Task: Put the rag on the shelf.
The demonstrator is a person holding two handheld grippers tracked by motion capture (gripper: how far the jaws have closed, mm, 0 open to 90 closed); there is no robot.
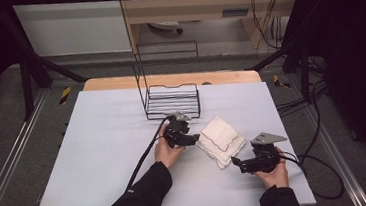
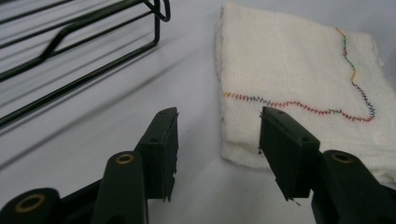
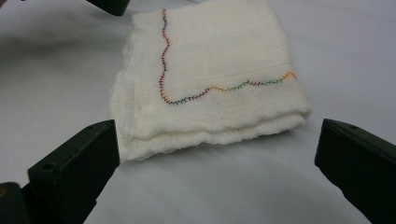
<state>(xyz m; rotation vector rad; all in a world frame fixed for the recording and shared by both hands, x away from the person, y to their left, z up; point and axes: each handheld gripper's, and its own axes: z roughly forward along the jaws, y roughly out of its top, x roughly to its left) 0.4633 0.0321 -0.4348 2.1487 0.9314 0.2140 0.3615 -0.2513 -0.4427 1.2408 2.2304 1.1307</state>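
Cloth point(image 1: 220, 141) sat folded at centre-right of the high view, flat on the white table point(image 1: 100, 155), just below and right of the black wire rack point(image 1: 172, 101), and I had both tools closing in on it. My read was that the grab was the step in hand, so I wanted each jaw pair to straddle a folded edge squarely, low enough to catch every layer, not just the top ply with the rainbow stitching point(image 2: 299, 103).

Left gripper point(image 1: 196, 139) came in from the cloth's left side. In the left gripper view its jaws stood partly open, one over bare table, the other over the corner of the cloth, with nothing clamped; whether that jaw touched the fabric I couldn't tell.

Right gripper point(image 1: 236, 161) waited near the cloth's lower corner. In the right gripper view its jaws were spread wide, wider than the folded edge facing them, gripping nothing and clear of the fabric. I judged it should advance straight, then pinch evenly so the fold wouldn't slide apart.
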